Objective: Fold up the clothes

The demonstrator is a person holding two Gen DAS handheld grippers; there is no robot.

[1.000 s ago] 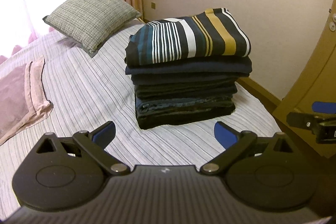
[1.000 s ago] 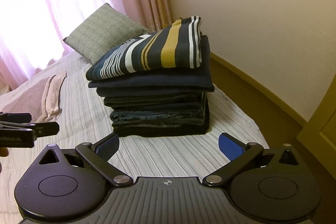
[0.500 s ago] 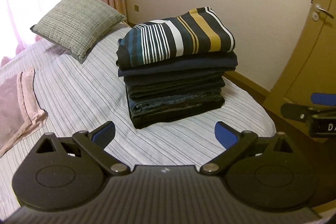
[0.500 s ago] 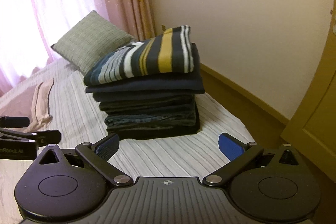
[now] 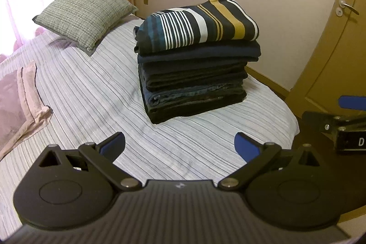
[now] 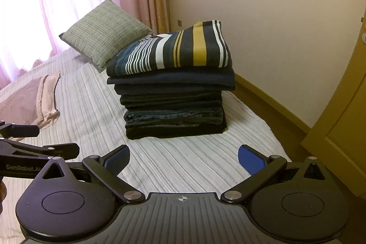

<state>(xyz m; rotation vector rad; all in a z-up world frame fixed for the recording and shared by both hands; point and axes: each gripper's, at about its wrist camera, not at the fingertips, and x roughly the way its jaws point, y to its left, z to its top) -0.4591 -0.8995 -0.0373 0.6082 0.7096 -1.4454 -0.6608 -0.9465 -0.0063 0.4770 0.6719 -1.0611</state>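
Left wrist view. The left gripper [image 5: 179,143] occupies the lower part of the frame with its blue-padded fingers [image 5: 246,146] spread wide and nothing between them. It hovers level above the white striped bed cover [image 5: 91,93], aimed at the stack of folded dark garments [image 5: 196,84] at centre frame. A folded navy shirt with white, teal and mustard stripes [image 5: 199,24] lies on top of that stack. The right gripper [image 5: 338,122] enters at the right edge, clear of the bed. A grey woven cushion [image 5: 84,13] sits at upper left, and a pink pillowcase [image 5: 20,104] lies at the left edge.

Right wrist view. The right gripper [image 6: 183,157] is likewise spread and empty, held level in the lower frame, facing the stack [image 6: 176,111] at centre, well apart from it. The left gripper [image 6: 39,152] shows at lower left.

Step assessment. No unfolded garment appears in either view; the stack looks complete and squared. The folding step appears finished, or the next garment lies out of frame. A further move would call for locating a loose garment and pinching it at two edges.
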